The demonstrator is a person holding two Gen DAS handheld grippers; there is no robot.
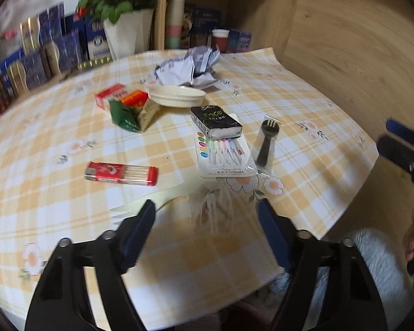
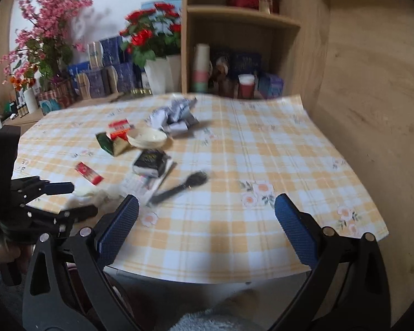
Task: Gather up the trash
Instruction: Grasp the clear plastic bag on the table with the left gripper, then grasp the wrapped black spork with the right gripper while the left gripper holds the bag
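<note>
Just ahead of my left gripper (image 1: 207, 207), jaws half open and empty, lies blurred pale crumpled trash (image 1: 209, 204) on the tablecloth's near edge, left of my wide-open, empty right gripper (image 2: 207, 207).

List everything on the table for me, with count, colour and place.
crumpled paper: one, white-grey, far side
dish: one, cream, in front of the paper
snack bag: one, green, left of the dish
red box: one, red-white, behind the bag
tissue pack: one, black, on the pen pack
pen pack: one, pastel, centre
fork: one, black, wrapped, right of the pens
lighter: one, red, left
white scrap: one, blurred, near edge
left tool: open, over the scrap
right tool: open, empty
</note>
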